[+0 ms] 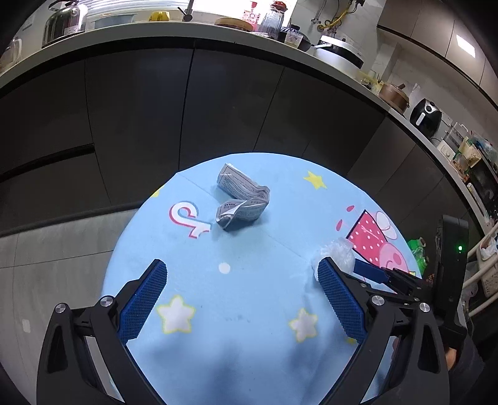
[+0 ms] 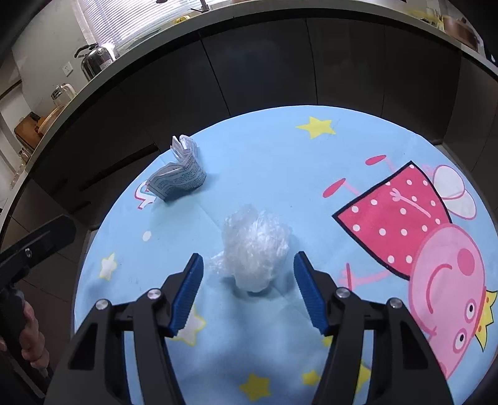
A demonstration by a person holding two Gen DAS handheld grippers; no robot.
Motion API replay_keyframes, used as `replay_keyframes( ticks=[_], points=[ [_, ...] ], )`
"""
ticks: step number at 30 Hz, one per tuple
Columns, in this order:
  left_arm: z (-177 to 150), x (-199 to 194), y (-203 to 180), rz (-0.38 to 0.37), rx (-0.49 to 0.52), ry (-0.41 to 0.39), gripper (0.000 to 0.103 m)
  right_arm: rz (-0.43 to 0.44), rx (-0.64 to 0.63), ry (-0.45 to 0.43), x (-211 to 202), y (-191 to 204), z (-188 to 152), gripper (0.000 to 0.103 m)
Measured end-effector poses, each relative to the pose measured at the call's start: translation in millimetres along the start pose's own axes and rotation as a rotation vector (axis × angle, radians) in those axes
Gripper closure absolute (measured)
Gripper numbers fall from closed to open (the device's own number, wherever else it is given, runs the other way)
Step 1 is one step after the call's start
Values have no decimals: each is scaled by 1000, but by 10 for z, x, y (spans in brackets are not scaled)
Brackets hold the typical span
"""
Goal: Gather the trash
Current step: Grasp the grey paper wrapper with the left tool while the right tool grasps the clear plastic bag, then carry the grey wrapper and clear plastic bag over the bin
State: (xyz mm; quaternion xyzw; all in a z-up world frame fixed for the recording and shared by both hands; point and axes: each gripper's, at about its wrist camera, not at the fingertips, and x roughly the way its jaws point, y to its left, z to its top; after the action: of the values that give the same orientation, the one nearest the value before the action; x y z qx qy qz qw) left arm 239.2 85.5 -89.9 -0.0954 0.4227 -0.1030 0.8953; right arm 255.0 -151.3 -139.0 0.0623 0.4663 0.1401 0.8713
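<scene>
A crumpled printed paper (image 1: 242,202) lies on the round blue cartoon table (image 1: 264,289), ahead of my left gripper (image 1: 241,272), which is open and empty above the table. The paper also shows at the far left in the right wrist view (image 2: 180,176). A crumpled ball of clear plastic wrap (image 2: 256,249) lies in the middle of the table (image 2: 280,174). My right gripper (image 2: 247,266) is open, its fingers either side of the wrap's near end, apart from it. In the left wrist view the wrap (image 1: 337,250) sits behind my left gripper's right finger, with the right gripper (image 1: 382,274) beside it.
Dark kitchen cabinets (image 1: 186,102) under a cluttered counter (image 1: 218,28) curve close behind the table. A kettle (image 2: 96,60) and jars stand on the counter. A rack with goods (image 1: 476,162) is at the right. Tiled floor (image 1: 46,249) lies left of the table.
</scene>
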Motion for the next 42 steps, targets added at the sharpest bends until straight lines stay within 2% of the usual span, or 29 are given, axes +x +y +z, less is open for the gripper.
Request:
replay_keyframes(
  ticks=[2, 4, 10, 15, 20, 24, 26, 27, 35, 39, 42],
  points=[
    [78, 124, 18, -6, 11, 6, 10, -4, 8, 10, 72, -30, -5, 55],
    [162, 261, 22, -5, 27, 16, 10, -4, 11, 18, 106, -64, -20, 89],
    [421, 709, -86, 12, 103, 57, 11, 18, 0, -15, -148, -127, -137, 91],
    [590, 1096, -176, 54, 109, 102, 12, 26, 40, -35, -412, -249, -301, 90],
    [646, 1356, -178, 91, 82, 156, 30, 17, 81, -37, -519, -375, -403, 89],
    [604, 1404, -147, 78, 59, 180, 51, 17, 104, -40, -560, -435, -452, 89],
    [580, 1356, -157, 66, 57, 170, 58, 22, 106, -44, -583, -430, -469, 89],
    [566, 1320, -173, 57, 61, 168, 66, 24, 107, -47, -603, -424, -478, 89],
    [335, 792, -420, -74, 70, 128, 67, 42, 104, -74, -777, -368, -552, 89],
    [119, 417, -629, -148, 83, 102, 67, 42, 106, -89, -923, -366, -657, 89],
    [-102, 148, -838, -164, 128, 75, 67, 36, 110, -101, -1038, -392, -739, 89]
  ],
)
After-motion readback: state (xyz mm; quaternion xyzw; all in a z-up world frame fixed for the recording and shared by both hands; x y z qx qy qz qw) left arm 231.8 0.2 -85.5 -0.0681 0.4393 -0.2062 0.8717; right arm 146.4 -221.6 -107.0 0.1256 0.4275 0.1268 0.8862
